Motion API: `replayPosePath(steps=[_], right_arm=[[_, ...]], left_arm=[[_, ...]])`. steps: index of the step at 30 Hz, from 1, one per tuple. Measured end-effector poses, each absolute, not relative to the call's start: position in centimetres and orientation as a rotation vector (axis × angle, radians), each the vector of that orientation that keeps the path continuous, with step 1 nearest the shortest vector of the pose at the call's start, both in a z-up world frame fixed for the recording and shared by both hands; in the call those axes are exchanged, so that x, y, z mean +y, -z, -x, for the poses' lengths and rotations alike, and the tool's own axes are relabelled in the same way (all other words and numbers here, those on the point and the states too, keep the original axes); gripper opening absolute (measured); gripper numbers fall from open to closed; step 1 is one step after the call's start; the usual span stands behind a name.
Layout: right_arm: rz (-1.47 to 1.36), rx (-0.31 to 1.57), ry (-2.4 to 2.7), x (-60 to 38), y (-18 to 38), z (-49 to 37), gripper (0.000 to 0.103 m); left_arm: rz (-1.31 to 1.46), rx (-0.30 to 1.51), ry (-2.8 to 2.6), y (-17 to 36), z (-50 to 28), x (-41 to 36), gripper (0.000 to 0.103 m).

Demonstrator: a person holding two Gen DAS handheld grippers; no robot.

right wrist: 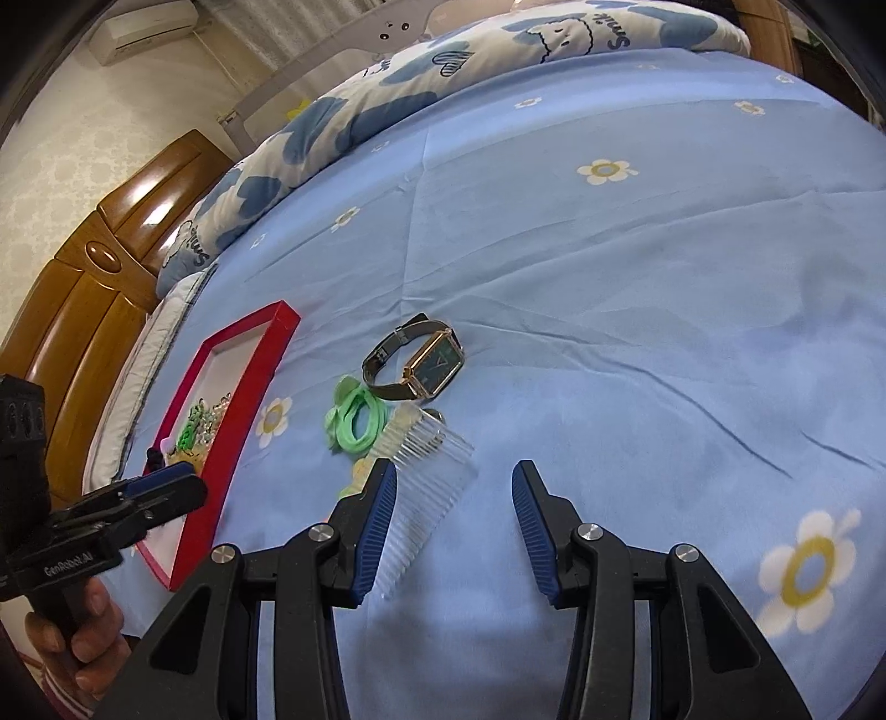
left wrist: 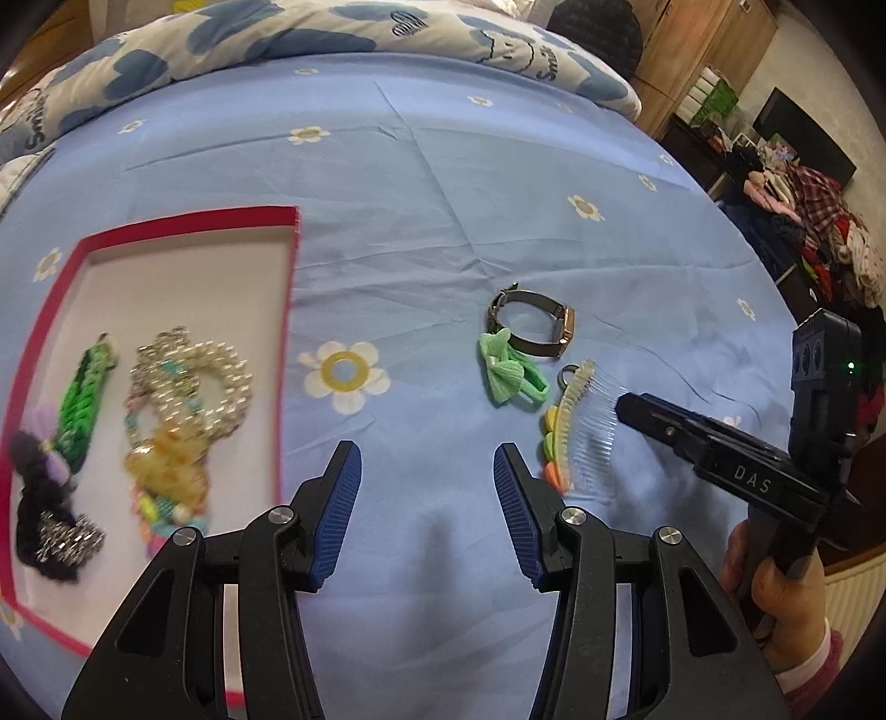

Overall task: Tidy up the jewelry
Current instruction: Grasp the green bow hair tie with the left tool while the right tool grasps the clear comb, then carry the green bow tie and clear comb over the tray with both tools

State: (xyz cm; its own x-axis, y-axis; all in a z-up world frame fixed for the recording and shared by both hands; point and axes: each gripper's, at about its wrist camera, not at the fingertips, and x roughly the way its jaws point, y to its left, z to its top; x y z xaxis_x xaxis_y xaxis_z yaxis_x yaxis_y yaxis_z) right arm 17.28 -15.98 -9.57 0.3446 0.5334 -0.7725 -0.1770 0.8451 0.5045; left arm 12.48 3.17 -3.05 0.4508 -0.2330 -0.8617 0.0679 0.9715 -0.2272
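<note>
Blue bedsheet [left wrist: 443,232] printed with white-and-yellow daisies fills both views, with a cloud-patterned duvet [left wrist: 332,33] bunched along its far side and a wooden headboard [right wrist: 83,288] visible from the right wrist. Clothes lie heaped on furniture [left wrist: 819,232] beyond the bed's edge.

On the sheet sits a shallow red-rimmed tray [left wrist: 194,219] with a pale floor. It holds a pearl-and-chain tangle [left wrist: 194,376], a green braided band [left wrist: 83,399], a black fuzzy piece with a lilac bit [left wrist: 39,498] and some amber and pastel beads [left wrist: 166,476]; these are blurred in the left view.

Well apart from the tray, three loose pieces cluster together on the sheet. A watch [right wrist: 415,360] with a rectangular dark face and gold-toned case lies farthest away. Touching its band is a mint-green hair tie with a bow [right wrist: 354,421]. Just beside that lies a clear hair comb [right wrist: 426,487] edged with coloured petals.

The left gripper [left wrist: 426,509] hangs over bare sheet between tray and cluster, its blue pads spread apart and empty. The right gripper [right wrist: 454,531] is likewise released with nothing grasped; its left finger [right wrist: 376,526] overlaps the comb in view, though whether it touches I cannot tell. A hand [left wrist: 786,598] holds the right tool's handle.
</note>
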Motion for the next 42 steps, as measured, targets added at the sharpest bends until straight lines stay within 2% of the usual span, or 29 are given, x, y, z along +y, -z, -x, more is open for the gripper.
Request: replayPosePath(steps=[3, 5, 7, 15, 21, 22, 23, 24, 27, 42], right_arm=[[-0.399, 1.146, -0.489, -16.1, 10.3, -17.7, 0.043], [-0.412, 1.142, -0.496, -16.2, 10.5, -17.9, 0.037], [-0.43, 1.15, -0.501, -16.3, 10.8, -18.1, 0.009], [-0.478, 1.108, -0.506, -17.8, 9.8, -17.6, 0.002], [-0.524, 1.077, -0.478, -20.4, 8.9, -17.0, 0.001], [-0.528, 1.073, -0.471, -20.8, 8.8, -16.9, 0.001], [-0.529, 1.072, -0.466, -20.9, 8.8, -16.8, 0.001], [-0.532, 1.072, -0.462, -21.2, 8.8, -16.7, 0.001], [-0.541, 1.071, -0.452, -21.7, 8.8, -16.5, 0.001], [-0.549, 1.038, -0.53, -18.7, 6.3, -15.1, 0.001]], left_arm=[[0.165, 1.104, 0.195, 3.7, -13.3, 2.7, 0.049], [0.165, 1.114, 0.199, 4.1, -13.9, 2.4, 0.049], [0.167, 1.121, 0.206, 4.4, -14.3, 2.2, 0.049], [0.166, 1.129, 0.247, 5.4, -16.4, 0.3, 0.049], [0.156, 1.133, 0.295, 6.2, -18.0, -1.8, 0.047], [0.152, 1.136, 0.297, 6.4, -18.2, -2.0, 0.037], [0.145, 1.142, 0.296, 6.7, -18.3, -2.2, 0.023], [0.137, 1.144, 0.292, 6.9, -18.5, -2.4, 0.016], [0.142, 1.127, 0.288, 6.7, -18.1, -2.0, 0.012], [0.185, 1.015, 0.228, 1.7, -11.9, 3.3, 0.01]])
